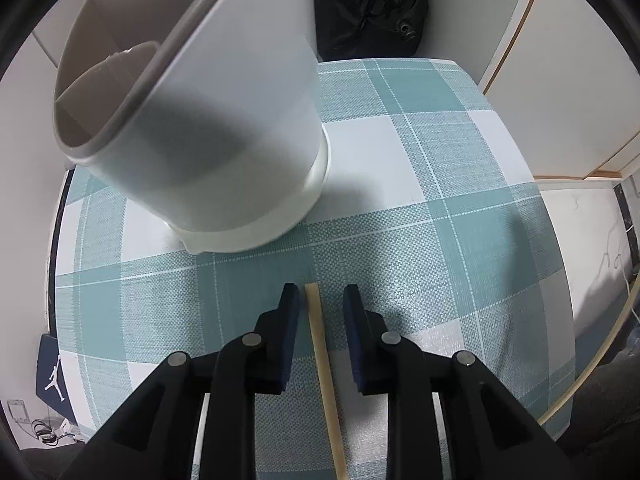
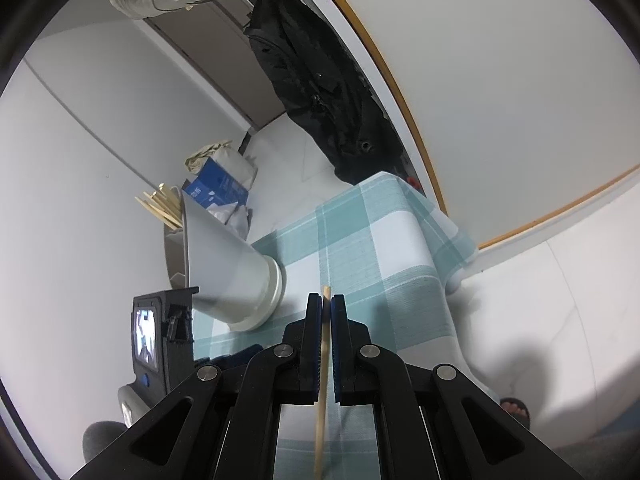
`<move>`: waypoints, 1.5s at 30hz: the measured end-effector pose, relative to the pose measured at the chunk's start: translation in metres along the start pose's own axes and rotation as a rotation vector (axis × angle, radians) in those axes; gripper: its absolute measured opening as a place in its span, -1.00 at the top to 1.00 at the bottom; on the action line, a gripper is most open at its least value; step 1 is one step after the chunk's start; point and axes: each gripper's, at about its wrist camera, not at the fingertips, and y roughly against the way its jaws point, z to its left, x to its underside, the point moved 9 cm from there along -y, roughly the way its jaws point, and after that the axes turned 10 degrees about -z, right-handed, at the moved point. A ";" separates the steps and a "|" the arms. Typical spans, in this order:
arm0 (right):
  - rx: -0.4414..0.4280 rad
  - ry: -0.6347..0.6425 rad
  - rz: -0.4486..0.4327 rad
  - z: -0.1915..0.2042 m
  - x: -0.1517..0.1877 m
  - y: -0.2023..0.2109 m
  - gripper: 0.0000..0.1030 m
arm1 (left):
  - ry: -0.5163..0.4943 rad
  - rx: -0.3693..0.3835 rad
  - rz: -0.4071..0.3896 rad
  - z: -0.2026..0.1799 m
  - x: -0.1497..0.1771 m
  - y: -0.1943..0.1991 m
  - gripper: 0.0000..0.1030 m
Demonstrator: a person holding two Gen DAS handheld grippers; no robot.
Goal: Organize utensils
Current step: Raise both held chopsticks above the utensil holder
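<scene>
A white utensil holder (image 1: 224, 128) with a grey divided insert stands on the teal checked tablecloth (image 1: 420, 200). My left gripper (image 1: 322, 300) is open, its fingers on either side of a wooden chopstick (image 1: 324, 368), not touching it. In the right wrist view my right gripper (image 2: 326, 308) is shut on a wooden chopstick (image 2: 325, 360), held above the table. The holder (image 2: 232, 272) is to the left there, with several chopsticks (image 2: 160, 204) sticking out of it.
The left gripper's body with a small screen (image 2: 160, 332) is at the left of the right wrist view. A black jacket (image 2: 316, 92) hangs behind the table. The cloth's edge (image 2: 448, 248) drops off at the right. A sandalled foot (image 2: 516, 408) is on the floor.
</scene>
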 end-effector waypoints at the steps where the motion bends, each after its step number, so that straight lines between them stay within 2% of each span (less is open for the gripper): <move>1: 0.000 0.001 0.001 0.000 0.000 0.000 0.93 | -0.002 0.001 0.001 0.000 0.001 0.001 0.74; 2: 0.000 0.002 0.003 0.000 0.001 0.000 0.93 | -0.006 0.009 0.004 -0.002 0.001 0.001 0.85; 4: -0.002 0.006 0.002 0.000 0.001 0.000 0.93 | -0.014 0.012 0.007 -0.003 0.006 0.005 0.92; 11: 0.004 0.010 -0.005 -0.003 0.003 0.003 0.93 | -0.019 0.025 -0.059 -0.002 0.000 0.024 0.95; 17: -0.005 0.014 -0.010 0.000 0.003 0.002 0.93 | 0.001 0.066 -0.173 0.001 -0.019 0.056 0.95; 25: -0.031 0.098 -0.044 0.020 0.006 0.004 0.93 | 0.077 0.133 -0.347 0.014 -0.048 0.107 0.95; 29: -0.049 0.130 -0.061 0.031 0.007 0.005 0.93 | 0.079 0.136 -0.423 0.019 -0.058 0.123 0.95; 38: -0.114 0.243 -0.148 0.071 0.005 0.012 0.93 | 0.089 0.166 -0.485 0.031 -0.061 0.131 0.96; 45: -0.155 0.342 -0.214 0.104 0.003 0.015 0.94 | 0.080 0.193 -0.476 0.041 -0.065 0.138 0.96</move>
